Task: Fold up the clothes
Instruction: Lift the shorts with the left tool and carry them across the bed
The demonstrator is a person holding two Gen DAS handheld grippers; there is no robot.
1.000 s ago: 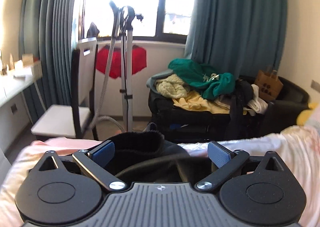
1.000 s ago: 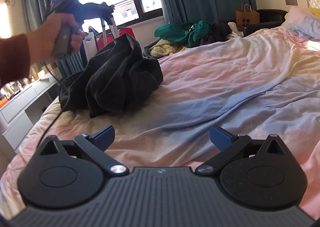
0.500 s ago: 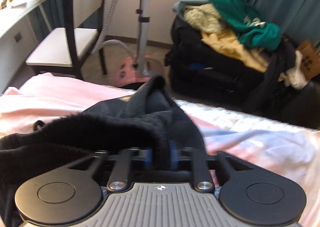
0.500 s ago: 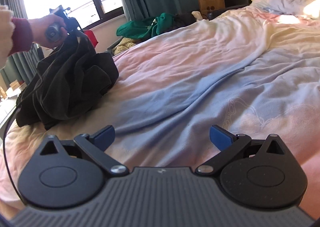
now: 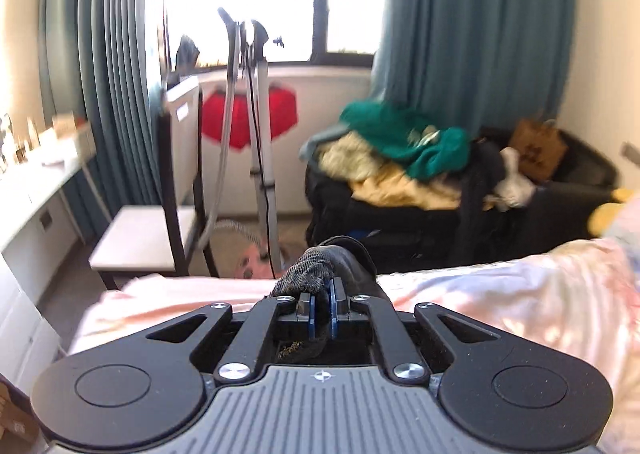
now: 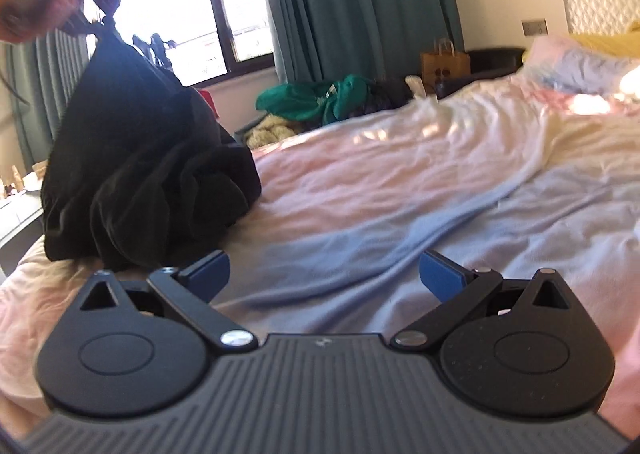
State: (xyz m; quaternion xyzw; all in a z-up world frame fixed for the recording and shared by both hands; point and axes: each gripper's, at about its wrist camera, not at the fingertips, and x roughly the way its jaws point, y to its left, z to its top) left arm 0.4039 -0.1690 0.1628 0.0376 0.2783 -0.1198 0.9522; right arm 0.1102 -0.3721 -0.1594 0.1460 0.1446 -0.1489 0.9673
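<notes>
A black garment (image 6: 144, 174) hangs in a bunched heap over the left end of the bed, its lower folds resting on the pink and blue bedspread (image 6: 400, 214). My left gripper (image 5: 323, 308) is shut on the garment's ribbed edge (image 5: 316, 266), which pokes up between the blue pads. In the right wrist view a hand (image 6: 32, 2) holds that gripper high at the top left with the cloth trailing down from it. My right gripper (image 6: 324, 274) stands open low over the bedspread, just right of the garment, with nothing between its fingers.
Beyond the bed's foot stand a white chair (image 5: 152, 230), a garment steamer pole (image 5: 260, 134) and a dark suitcase piled with green and yellow clothes (image 5: 400, 158). A white desk (image 5: 36, 190) runs along the left wall. Pillows (image 6: 580, 58) lie at the bed's head.
My left gripper closed on the black garment's edge and lifted it up off the bed. The right gripper stayed open and shifted slightly toward the garment.
</notes>
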